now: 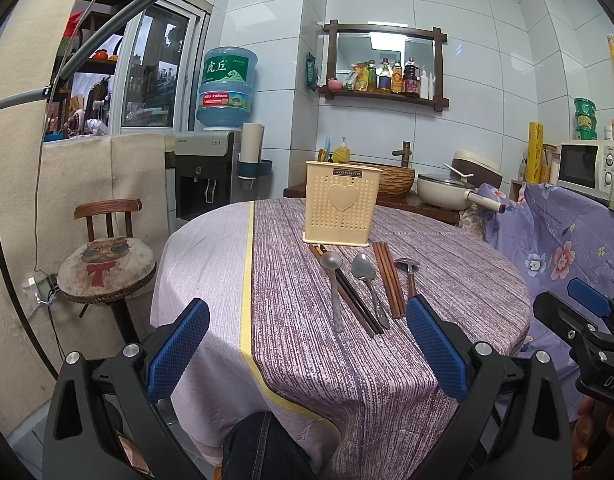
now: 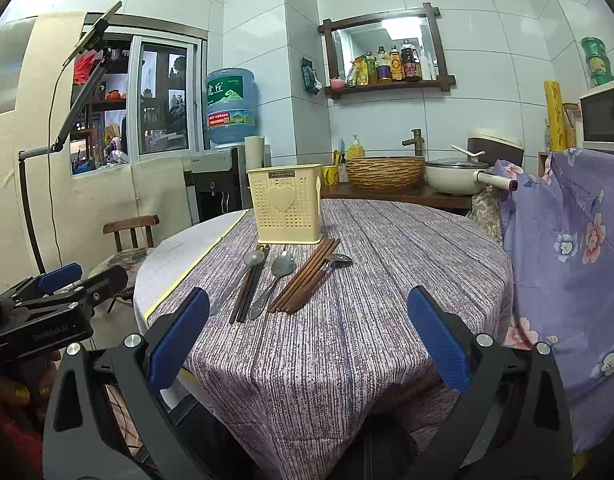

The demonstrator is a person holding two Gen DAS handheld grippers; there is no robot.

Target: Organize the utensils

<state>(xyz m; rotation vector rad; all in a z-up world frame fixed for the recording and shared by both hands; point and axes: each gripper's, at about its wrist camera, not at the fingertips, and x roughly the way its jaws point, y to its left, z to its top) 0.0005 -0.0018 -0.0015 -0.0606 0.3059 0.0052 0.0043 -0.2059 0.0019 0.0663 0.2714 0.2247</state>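
Note:
A cream perforated utensil holder [image 1: 339,204] [image 2: 285,204] stands upright on the round table. In front of it lie a grey spoon [image 1: 334,286] [image 2: 243,272] across dark chopsticks [image 1: 359,304] [image 2: 249,288], a metal spoon [image 1: 367,280] [image 2: 277,276], brown chopsticks [image 1: 387,280] [image 2: 305,278] and a wood-handled spoon [image 1: 409,272] [image 2: 331,266]. My left gripper [image 1: 307,320] is open and empty, near the table's front edge, short of the utensils. My right gripper [image 2: 307,312] is open and empty, in front and right of the utensils.
The table has a purple striped cloth [image 1: 447,264] [image 2: 407,248]. A wooden stool [image 1: 107,264] stands to its left, a floral-covered chair [image 2: 567,240] to its right. A counter with basket basin [image 2: 385,172] and pot [image 2: 459,178] lies behind. A water dispenser [image 1: 211,176] stands at back left.

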